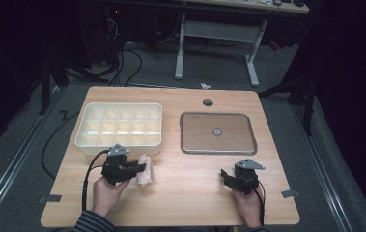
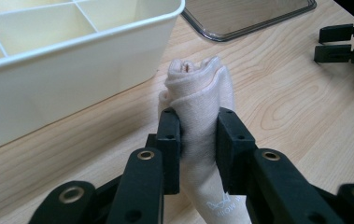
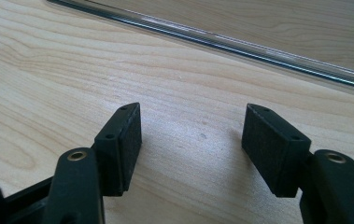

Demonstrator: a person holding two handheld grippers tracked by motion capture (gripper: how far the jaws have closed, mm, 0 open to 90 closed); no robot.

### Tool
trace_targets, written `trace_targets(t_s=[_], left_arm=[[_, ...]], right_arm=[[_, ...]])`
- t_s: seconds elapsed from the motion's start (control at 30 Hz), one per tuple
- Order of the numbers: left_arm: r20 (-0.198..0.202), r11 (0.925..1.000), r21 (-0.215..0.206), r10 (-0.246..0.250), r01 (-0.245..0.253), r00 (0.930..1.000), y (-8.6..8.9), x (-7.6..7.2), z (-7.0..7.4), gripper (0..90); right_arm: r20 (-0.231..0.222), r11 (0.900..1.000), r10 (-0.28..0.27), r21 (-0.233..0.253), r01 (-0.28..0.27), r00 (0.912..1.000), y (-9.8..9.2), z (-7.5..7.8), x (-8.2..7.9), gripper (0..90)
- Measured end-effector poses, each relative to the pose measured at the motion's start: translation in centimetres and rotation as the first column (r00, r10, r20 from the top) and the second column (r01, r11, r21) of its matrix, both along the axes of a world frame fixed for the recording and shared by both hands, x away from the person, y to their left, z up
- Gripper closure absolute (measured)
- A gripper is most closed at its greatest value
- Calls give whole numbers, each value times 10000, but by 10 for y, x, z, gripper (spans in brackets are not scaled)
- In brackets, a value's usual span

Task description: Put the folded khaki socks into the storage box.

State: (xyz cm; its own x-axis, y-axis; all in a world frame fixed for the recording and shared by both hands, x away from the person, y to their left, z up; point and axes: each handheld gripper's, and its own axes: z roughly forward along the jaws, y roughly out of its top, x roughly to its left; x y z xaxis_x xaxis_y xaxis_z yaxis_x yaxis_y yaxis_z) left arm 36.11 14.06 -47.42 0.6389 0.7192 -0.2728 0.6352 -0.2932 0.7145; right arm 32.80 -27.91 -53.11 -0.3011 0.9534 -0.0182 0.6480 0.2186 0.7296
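From the high view we see the left tool (image 1: 139, 168) at the near left part of the light wooden tabletop (image 1: 195, 193), closed on a small rolled beige cloth (image 1: 145, 175) that lies just in front of the cream plastic organiser box with many small compartments (image 1: 119, 124). The right tool (image 1: 227, 177) rests lower right, apart from the flat clear plastic lid with a round knob in its centre (image 1: 218, 133). We judge that the cloth is meant for one compartment, so we should lift it straight up before we go forward, because the front wall of the box is very near.

Along the left gripper view, the two jaws press the roll at its middle from both sides, and the cloth bulges above them. The grip looks firm, but the lower tail hangs loose between the arms, so we should raise it high enough that the tail clears the rim. The white wall stands close on the left side; free tabletop is open to the right, up to the lid edge.

Along the right gripper view, the jaws stand wide apart and hold nothing; only bare wood is between them. The lid edge crosses the top, well ahead, so this tool has room.
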Motion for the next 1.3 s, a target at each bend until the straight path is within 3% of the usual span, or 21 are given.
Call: trace_targets(t_s=[1.3], left_arm=[[-23,9943,-516,931,-931,9957,42,-3,11,737]], right_arm=[[-18,10000,25,11,-25,10000,0,0,0,371]])
